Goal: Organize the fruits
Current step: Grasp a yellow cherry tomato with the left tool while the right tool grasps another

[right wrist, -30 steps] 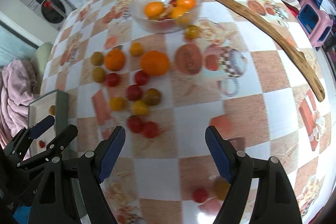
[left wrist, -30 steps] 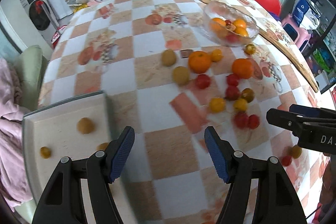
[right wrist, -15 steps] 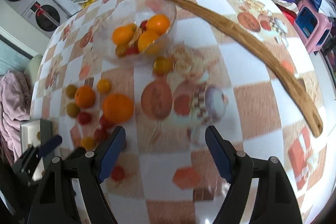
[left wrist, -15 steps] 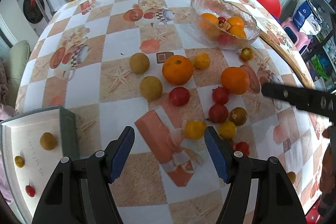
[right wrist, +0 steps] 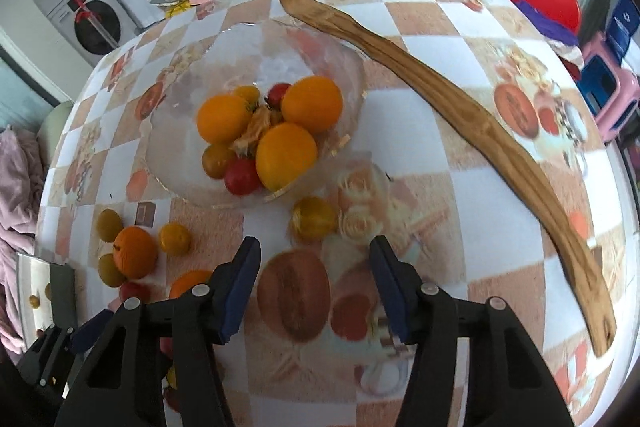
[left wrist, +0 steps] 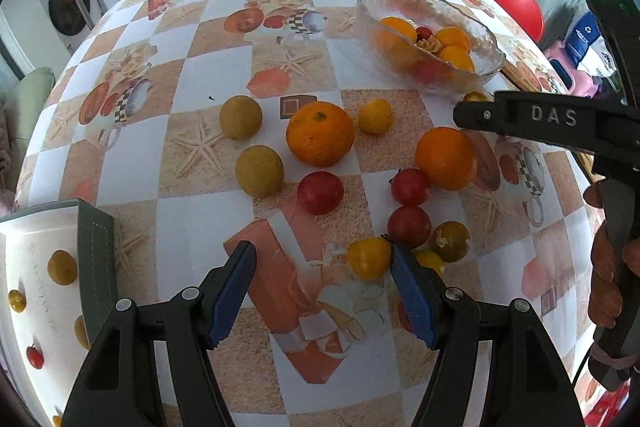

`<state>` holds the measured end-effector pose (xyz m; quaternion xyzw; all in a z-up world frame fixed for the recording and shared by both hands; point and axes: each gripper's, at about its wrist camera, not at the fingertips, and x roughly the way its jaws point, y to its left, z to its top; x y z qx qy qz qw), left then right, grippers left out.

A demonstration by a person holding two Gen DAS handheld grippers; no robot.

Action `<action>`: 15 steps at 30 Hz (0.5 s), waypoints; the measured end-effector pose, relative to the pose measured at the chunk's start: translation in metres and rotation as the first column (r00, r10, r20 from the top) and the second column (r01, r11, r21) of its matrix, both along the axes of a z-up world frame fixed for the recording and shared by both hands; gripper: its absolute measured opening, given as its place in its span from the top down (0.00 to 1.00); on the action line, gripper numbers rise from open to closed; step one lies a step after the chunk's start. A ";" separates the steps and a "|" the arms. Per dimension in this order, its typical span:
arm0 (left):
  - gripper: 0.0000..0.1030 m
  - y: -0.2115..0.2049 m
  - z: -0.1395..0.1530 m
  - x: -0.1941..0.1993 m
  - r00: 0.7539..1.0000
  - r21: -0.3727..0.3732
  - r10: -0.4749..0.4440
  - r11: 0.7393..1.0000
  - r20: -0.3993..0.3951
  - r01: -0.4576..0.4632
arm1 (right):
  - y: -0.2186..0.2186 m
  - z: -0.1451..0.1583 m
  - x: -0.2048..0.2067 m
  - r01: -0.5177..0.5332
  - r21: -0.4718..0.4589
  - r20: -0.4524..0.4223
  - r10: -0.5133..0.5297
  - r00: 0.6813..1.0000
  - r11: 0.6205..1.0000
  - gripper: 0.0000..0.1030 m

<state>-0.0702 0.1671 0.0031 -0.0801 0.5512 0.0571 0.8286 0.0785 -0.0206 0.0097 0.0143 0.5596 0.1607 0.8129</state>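
Loose fruit lies on the checked tablecloth: two oranges (left wrist: 320, 133), red tomatoes (left wrist: 320, 192), yellow and greenish small ones. My left gripper (left wrist: 323, 269) is open above the cloth, a yellow tomato (left wrist: 368, 258) just inside its right finger, untouched. The glass bowl (right wrist: 188, 163) holds oranges and tomatoes. My right gripper (right wrist: 314, 267) hovers just short of a lone yellow tomato (right wrist: 313, 218) near the bowl; its jaws are closing with nothing between them. The right gripper's body (left wrist: 552, 123) crosses the left wrist view.
A white tray with a green rim (left wrist: 96, 259) at the left table edge holds a few small fruits. A long wooden back scratcher (right wrist: 472, 123) lies diagonally on the right side. A person's hand (left wrist: 604, 267) holds the right gripper. Chairs and tubs stand beyond the table.
Both grippers have moved forward over the table; the left now reaches the loose fruit cluster, the right has swung toward the bowl and its jaws have narrowed.
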 end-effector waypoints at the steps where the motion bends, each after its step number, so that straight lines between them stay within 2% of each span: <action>1: 0.32 0.000 0.000 0.000 1.000 0.003 0.003 1.000 0.001 -0.003 | 0.001 0.000 0.001 -0.004 -0.002 0.007 0.004 1.000 1.000 0.45; 3: 0.35 -0.001 0.000 -0.001 1.000 0.003 0.011 1.000 0.005 -0.011 | 0.004 0.000 0.002 -0.008 -0.006 0.019 0.008 1.000 1.000 0.53; 6: 0.48 -0.006 0.002 -0.001 1.000 -0.001 0.001 1.000 0.012 -0.001 | 0.005 -0.001 0.004 -0.016 -0.014 0.029 0.016 0.999 1.000 0.75; 12: 0.78 -0.016 0.005 -0.002 0.999 -0.033 -0.044 0.998 0.015 0.045 | -0.004 0.004 -0.001 -0.008 0.024 0.008 0.008 1.000 1.000 0.76; 15: 0.78 -0.016 0.006 -0.002 0.999 -0.044 -0.042 0.998 0.015 0.043 | -0.011 0.007 -0.011 -0.005 0.049 -0.009 0.005 1.000 0.999 0.76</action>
